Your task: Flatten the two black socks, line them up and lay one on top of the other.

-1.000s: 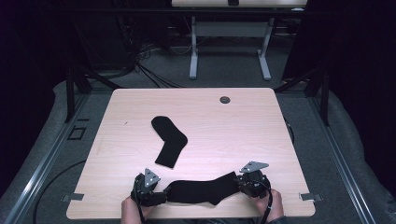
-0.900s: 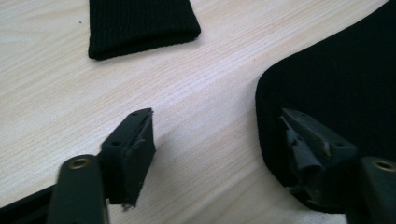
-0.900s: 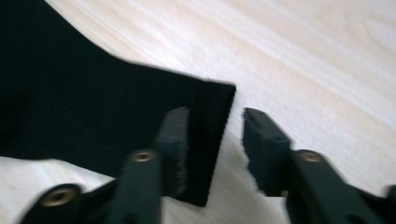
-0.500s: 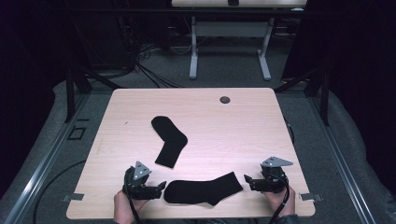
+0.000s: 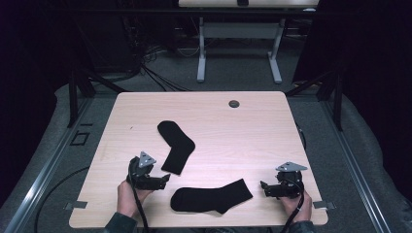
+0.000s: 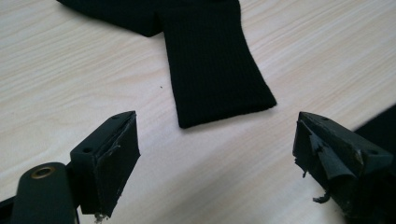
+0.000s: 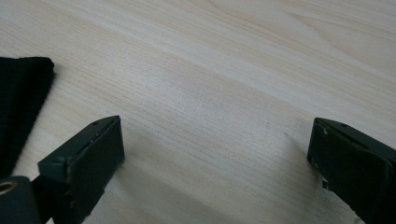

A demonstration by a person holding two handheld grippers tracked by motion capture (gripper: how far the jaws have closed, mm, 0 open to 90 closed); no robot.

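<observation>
Two black socks lie flat on the light wooden table (image 5: 252, 136). One sock (image 5: 176, 145) is bent, left of centre; the other sock (image 5: 211, 196) lies lengthwise near the front edge. My left gripper (image 5: 165, 178) sits just left of the front sock, its jaws having just opened, with nothing between them. In the left gripper view the gripper (image 6: 215, 154) faces the bent sock's cuff (image 6: 210, 60), with the front sock (image 6: 380, 123) at the right edge. My right gripper (image 5: 264, 187) has also just opened, empty, right of the front sock's cuff (image 7: 18, 107); in its own view the gripper (image 7: 215, 149) is over bare wood.
A small dark grommet (image 5: 234, 103) sits near the table's far edge. The front edge runs close under both hands. Behind the table stand the white legs of another desk (image 5: 201, 53), with cables on the grey floor.
Both grippers have let go of the front sock's ends, opened and moved apart, left one leftward, right one rightward. The sock now lies flat on the table.
</observation>
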